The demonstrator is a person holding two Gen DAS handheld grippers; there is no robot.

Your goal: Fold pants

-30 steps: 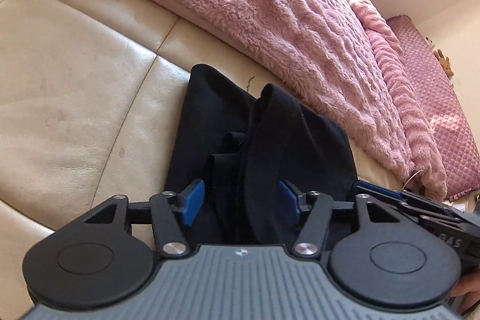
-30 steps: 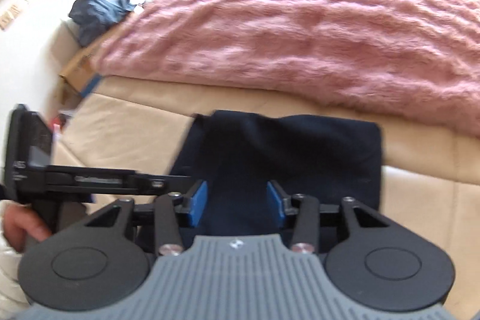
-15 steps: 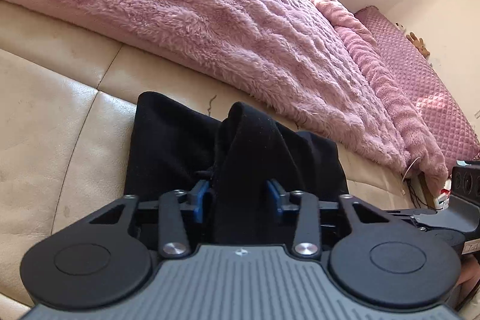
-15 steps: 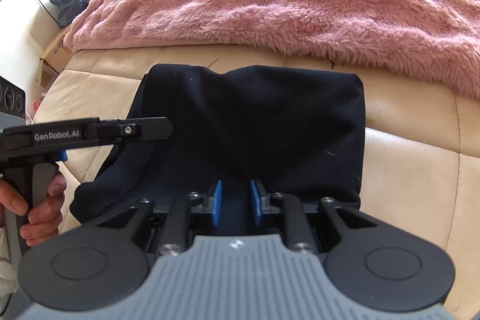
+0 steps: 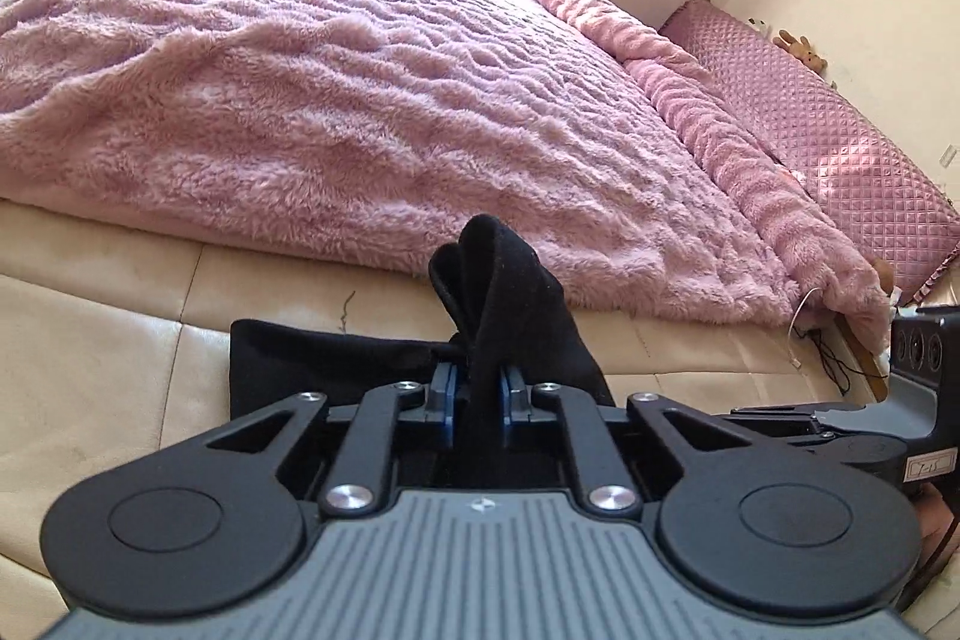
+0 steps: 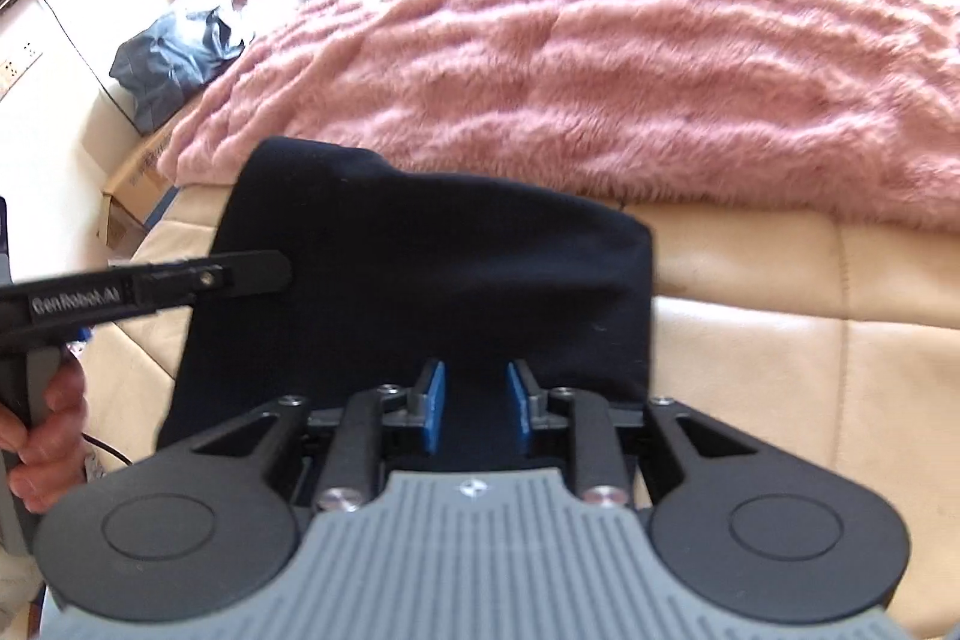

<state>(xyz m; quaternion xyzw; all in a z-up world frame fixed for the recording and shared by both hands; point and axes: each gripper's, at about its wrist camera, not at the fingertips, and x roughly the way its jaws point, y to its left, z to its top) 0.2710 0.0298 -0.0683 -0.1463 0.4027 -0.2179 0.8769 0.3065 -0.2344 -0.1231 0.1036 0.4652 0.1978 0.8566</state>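
Left tool (image 5: 478, 394) has its blue pads pinched tight on a raised ridge of the black fabric pants (image 5: 498, 292), which stand up in a peak toward 12 o'clock from the grip. Right tool (image 6: 475, 403), seen from its own camera, has its blue pads parted with a moderate gap; dark cloth lies between and beneath them, but whether the pads press on it cannot be told.

Largest in both views is the fluffy pink blanket (image 6: 630, 40), spread over the bed and filling everything from 10 to 2 o'clock. Below it runs the cream leather bed end (image 6: 780, 340) with stitched panels, on which the folded pants (image 6: 420, 280) lie as a dark, roughly rectangular stack. Their far edge sits just beside the blanket's hem.

At 9 o'clock in the right wrist view, the left tool's arm (image 6: 150, 289) reaches in over the pants' left side, its handle held in the person's hand (image 6: 42, 436).
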